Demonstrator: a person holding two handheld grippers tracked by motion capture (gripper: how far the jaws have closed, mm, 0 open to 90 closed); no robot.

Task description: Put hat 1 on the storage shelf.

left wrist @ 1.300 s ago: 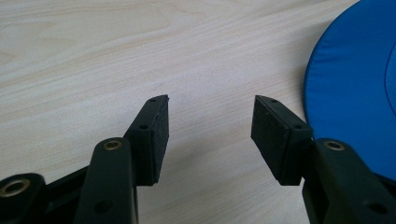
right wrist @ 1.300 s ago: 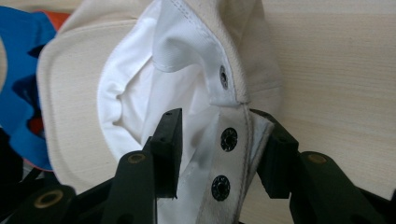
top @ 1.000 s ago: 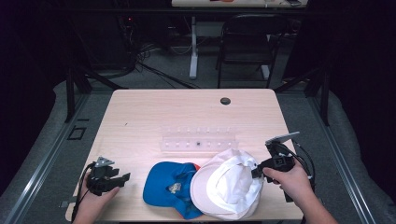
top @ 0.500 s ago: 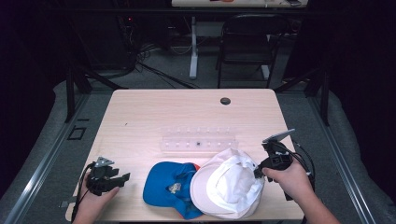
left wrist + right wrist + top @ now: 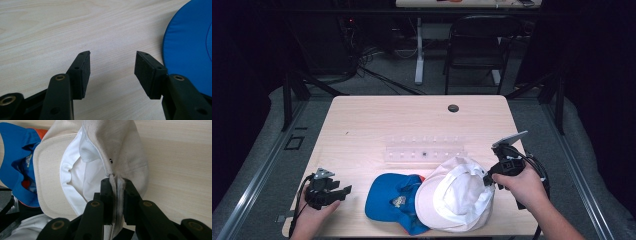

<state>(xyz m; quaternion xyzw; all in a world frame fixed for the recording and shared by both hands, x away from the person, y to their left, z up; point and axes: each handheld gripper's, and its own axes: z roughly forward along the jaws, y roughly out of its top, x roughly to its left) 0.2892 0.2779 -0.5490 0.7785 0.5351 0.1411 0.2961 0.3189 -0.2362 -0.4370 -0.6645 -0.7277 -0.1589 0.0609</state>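
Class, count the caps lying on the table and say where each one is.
2. The blue cap lies near the front edge; the white cap overlaps its right side, its edge pinched in the right gripper. None seems hidden.

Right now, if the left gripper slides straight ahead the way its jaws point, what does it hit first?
Probably the blue cap. The left gripper, jaws open, aims across bare table toward its brim, though depth is unclear.
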